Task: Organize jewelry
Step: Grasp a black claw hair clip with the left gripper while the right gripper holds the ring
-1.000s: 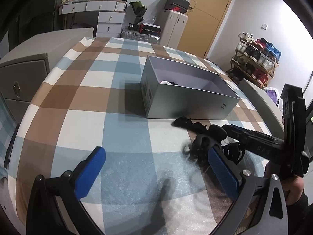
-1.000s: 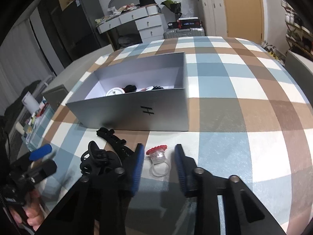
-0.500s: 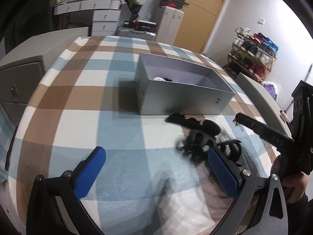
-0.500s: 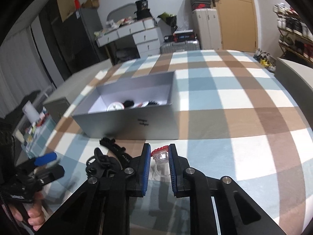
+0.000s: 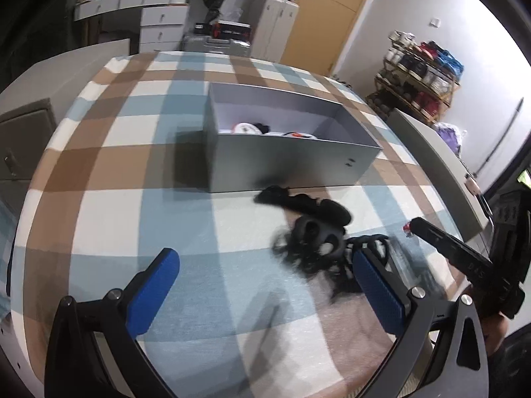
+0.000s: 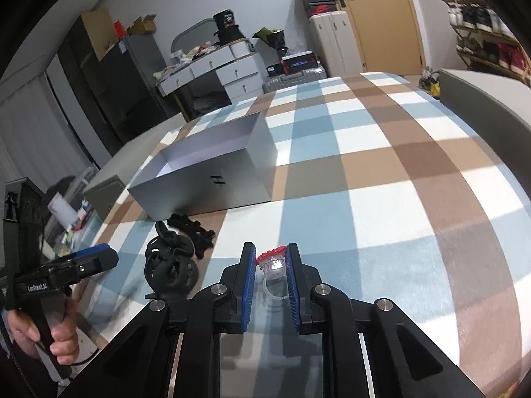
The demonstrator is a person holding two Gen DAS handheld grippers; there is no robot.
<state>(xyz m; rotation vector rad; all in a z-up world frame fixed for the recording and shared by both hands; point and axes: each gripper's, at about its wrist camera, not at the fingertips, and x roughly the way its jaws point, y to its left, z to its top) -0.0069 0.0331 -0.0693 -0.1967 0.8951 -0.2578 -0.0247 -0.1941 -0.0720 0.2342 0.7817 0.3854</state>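
My right gripper (image 6: 271,262) is shut on a clear plastic ring with a red top (image 6: 272,263), held a little above the checked cloth. An open grey box (image 5: 285,146) (image 6: 212,169) stands mid-table, with a white round piece and a few dark pieces inside. In front of it lies a heap of black hair clips and bands (image 5: 315,235) (image 6: 176,248). My left gripper (image 5: 262,285) stands open near the front of the table, its right pad (image 5: 378,285) beside the black heap, nothing between the pads. The right gripper's tip shows in the left view (image 5: 415,225) with a red speck at it.
A checked blue, brown and white cloth (image 6: 381,199) covers the table. A grey cabinet (image 5: 23,139) stands at the left, a grey ledge (image 6: 481,99) at the right. Drawers, suitcases, a shoe rack and a door line the far walls.
The right gripper closed on the clear ring and lifted it off the cloth, drawing back from the box. The left gripper stayed nearly in place.
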